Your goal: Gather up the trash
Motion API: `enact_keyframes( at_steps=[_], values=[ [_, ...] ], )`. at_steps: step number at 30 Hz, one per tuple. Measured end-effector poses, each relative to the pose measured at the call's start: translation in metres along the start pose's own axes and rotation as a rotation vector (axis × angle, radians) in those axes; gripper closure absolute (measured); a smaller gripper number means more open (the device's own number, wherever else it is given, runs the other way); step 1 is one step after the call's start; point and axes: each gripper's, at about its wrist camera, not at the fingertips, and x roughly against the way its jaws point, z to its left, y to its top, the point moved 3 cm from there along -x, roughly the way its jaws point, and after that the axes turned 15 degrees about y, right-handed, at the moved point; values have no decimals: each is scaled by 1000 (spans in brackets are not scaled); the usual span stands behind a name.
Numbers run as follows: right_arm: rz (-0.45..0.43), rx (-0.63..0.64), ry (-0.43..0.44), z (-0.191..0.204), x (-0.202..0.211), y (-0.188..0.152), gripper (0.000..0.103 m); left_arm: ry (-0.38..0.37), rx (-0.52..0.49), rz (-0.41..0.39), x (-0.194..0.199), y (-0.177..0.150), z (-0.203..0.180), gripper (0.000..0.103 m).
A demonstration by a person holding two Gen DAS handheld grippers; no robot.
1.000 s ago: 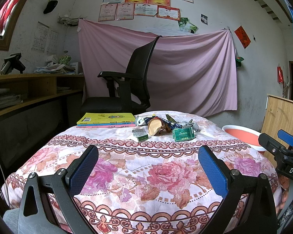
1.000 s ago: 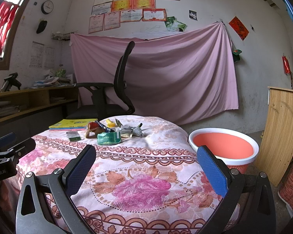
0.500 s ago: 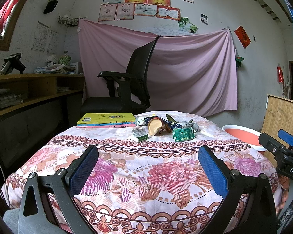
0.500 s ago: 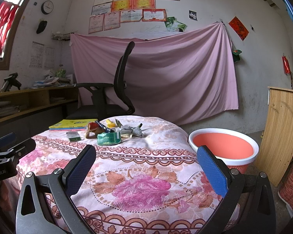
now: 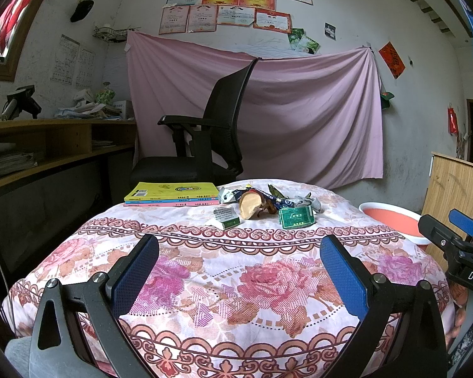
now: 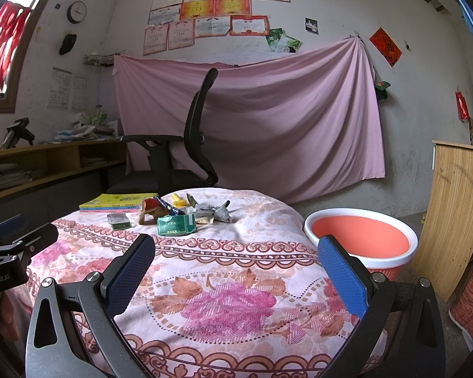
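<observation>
Nothing has shifted since the earlier frames. Left wrist view: the trash pile [image 5: 265, 203] lies untouched at the tabletop's [image 5: 236, 283] far side beside the books [image 5: 173, 193]; the left tool [image 5: 239, 271] hangs wide apart, empty. Right wrist view: the basin [image 6: 359, 236] holds nothing, so collecting hasn't begun; the right tool [image 6: 236, 271] also gapes empty, well short of the trash.

- Left wrist view: low at the near edge of the desk [image 5: 236, 271], facing straight across it to the pink curtain [image 5: 299, 119].
- Right wrist view: same height, set further right, angled slightly left, red basin [image 6: 359, 236] close by.
- Shared: trash pile [image 5: 268, 204] [image 6: 179, 214], books [image 5: 173, 193], office chair [image 6: 186, 145], each other's jaws at the frame edge.
</observation>
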Motion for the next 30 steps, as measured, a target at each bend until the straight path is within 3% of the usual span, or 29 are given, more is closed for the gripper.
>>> enact_keyframes(
  at_steps=[8,21,26,30],
  values=[
    [-7,-2,6,1,1,3,0,3,4,0,0,2,1,3],
    [-78,4,93,8,-21,39,0,88,43,-62,-24,32,24,3],
    [-28,39,142,15,-50,56,0,92,51,-92,-45,51,38,3],
    [35,60,131,18,-86,69,0,100,39,-120,-60,64,46,3]
  ],
)
